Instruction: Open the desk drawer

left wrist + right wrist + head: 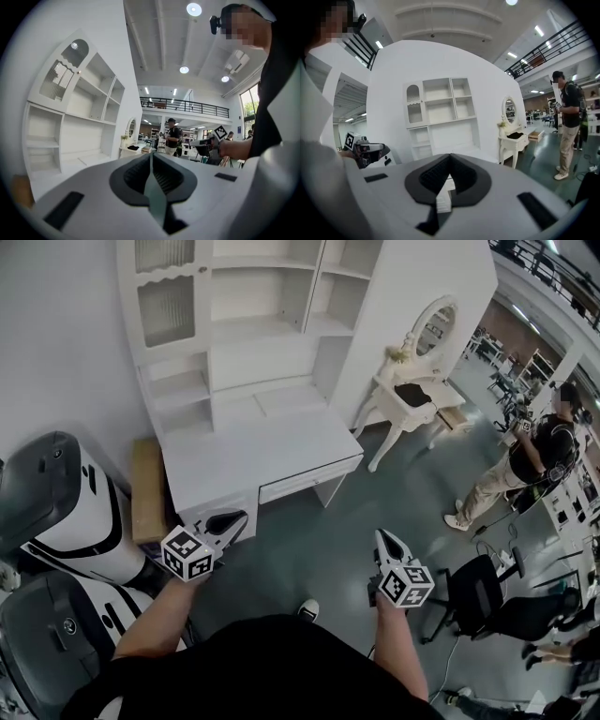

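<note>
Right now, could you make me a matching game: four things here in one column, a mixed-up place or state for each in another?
Things:
1. desk drawer
2. dressing table
3. office chair
4. right tongs

Places or states:
A. tips together, holding nothing
B. black all over
C. closed, in the front of the white desk
D. carries an oval mirror

Pairs: 1-C, 2-D, 3-B, 4-A.

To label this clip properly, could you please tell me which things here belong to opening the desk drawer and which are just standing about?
For the job: desk drawer; white desk; left gripper and right gripper, both shut, empty.
Standing about: dressing table; office chair; person at the right.
</note>
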Tool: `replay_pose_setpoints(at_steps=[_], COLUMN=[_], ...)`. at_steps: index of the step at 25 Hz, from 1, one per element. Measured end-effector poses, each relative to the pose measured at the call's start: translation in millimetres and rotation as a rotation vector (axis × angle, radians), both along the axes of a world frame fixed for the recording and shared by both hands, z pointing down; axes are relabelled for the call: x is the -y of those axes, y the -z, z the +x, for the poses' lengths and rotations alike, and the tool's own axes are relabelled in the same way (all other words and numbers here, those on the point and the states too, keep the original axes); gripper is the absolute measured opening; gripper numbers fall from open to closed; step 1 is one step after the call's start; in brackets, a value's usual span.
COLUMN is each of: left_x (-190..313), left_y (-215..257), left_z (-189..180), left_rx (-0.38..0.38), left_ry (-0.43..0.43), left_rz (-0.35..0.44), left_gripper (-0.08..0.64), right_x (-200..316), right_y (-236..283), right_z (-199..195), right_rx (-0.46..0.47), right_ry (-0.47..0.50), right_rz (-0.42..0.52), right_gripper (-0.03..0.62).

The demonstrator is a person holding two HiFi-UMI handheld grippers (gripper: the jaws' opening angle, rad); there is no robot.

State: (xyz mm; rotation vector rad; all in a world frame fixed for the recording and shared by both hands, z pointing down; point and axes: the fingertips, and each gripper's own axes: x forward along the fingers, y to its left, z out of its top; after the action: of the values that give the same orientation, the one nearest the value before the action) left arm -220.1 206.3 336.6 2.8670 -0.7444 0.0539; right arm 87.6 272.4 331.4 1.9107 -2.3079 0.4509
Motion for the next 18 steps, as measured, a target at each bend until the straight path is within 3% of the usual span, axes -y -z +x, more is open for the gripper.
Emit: replay_pose_setpoints(at_steps=[9, 18], left_x=[4, 45], left_y=[-14, -18], left_z=[7, 54], left_rx=[0.050, 0.097], left_ry=[0.030, 0.062], left_rz=[-0.011, -0.023], left_gripper=[0.026, 0.026], right_x=[20, 74], right_y=[-24, -50], right_z=[13, 61], right_rx=[0.024, 0.060], right_ry=[0.024, 0.059], right_rz=[-0.009, -0.042], right_gripper=[0.002, 0.002])
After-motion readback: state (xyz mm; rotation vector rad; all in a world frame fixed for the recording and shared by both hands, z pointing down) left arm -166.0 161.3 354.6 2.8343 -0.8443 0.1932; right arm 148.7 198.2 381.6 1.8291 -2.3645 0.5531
